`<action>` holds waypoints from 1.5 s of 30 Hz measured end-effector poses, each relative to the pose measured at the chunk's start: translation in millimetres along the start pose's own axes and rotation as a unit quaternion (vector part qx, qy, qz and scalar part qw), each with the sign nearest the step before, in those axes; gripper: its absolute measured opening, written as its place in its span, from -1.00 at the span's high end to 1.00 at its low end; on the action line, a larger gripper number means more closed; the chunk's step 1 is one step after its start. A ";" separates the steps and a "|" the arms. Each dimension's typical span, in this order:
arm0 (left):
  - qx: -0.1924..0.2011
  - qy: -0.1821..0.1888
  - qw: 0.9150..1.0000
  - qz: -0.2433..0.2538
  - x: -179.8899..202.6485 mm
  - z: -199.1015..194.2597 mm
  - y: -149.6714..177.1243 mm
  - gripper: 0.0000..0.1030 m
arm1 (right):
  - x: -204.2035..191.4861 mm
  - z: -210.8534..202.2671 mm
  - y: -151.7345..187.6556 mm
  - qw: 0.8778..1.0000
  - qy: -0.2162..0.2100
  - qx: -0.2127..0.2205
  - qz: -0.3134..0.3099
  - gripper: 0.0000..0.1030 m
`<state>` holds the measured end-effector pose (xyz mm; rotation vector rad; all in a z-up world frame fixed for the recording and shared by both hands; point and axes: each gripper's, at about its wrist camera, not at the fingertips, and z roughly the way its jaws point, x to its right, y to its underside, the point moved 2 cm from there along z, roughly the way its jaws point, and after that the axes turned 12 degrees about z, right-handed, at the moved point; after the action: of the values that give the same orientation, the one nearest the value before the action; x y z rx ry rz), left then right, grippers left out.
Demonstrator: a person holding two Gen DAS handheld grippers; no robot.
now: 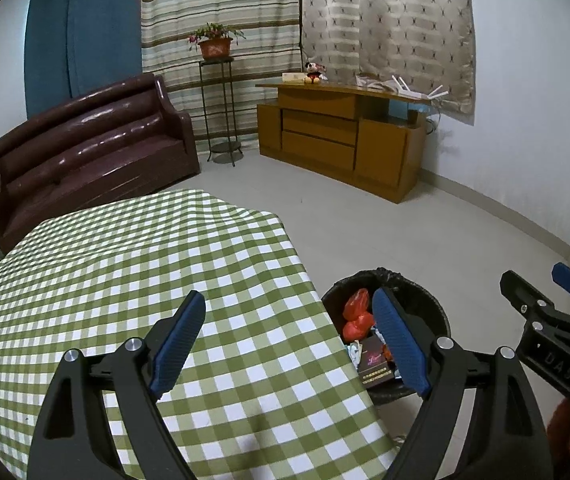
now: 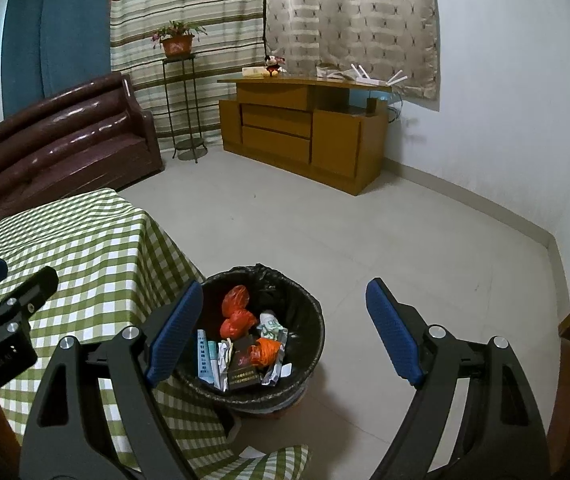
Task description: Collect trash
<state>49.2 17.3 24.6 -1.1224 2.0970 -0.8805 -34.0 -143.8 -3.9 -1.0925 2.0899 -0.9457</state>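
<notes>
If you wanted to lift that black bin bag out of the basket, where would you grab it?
Probably the bunched knot of black bin bag at the far rim of the trash basket, coming from above. It stands proud of the rim, while the rest is stretched flat. The right hand-held gripper is open and empty.

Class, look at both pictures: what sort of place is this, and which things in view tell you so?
Most likely a living room in a home: a brown sofa, a wooden cabinet under curtains, and a table in a checked cloth beside a bin of trash.
</notes>
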 end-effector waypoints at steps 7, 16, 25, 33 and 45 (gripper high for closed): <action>0.010 -0.004 1.000 -0.006 -1.0 -13.9 0.6 -0.62 | 3.2 -15.6 -1.9 1.000 0.000 0.011 -0.001 -0.59; 0.013 -0.008 1.000 -0.009 -3.9 -19.3 4.1 -0.62 | -0.1 -27.9 -2.0 1.000 -0.007 0.021 -0.005 -0.59; 0.015 -0.008 1.000 -0.010 -5.5 -20.1 5.5 -0.62 | -2.5 -33.0 -1.4 1.000 -0.010 0.026 -0.007 -0.59; 0.013 -0.008 1.000 -0.010 -4.8 -21.1 5.0 -0.62 | -3.2 -33.4 -1.3 1.000 -0.010 0.026 -0.007 -0.59; 0.013 -0.007 1.000 -0.011 -4.8 -22.0 5.4 -0.62 | -3.5 -33.2 -1.0 1.000 -0.009 0.026 -0.007 -0.59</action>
<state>32.4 29.7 34.6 -1.1369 2.0596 -0.9041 -57.0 -130.7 16.4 -1.0873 2.0343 -0.9877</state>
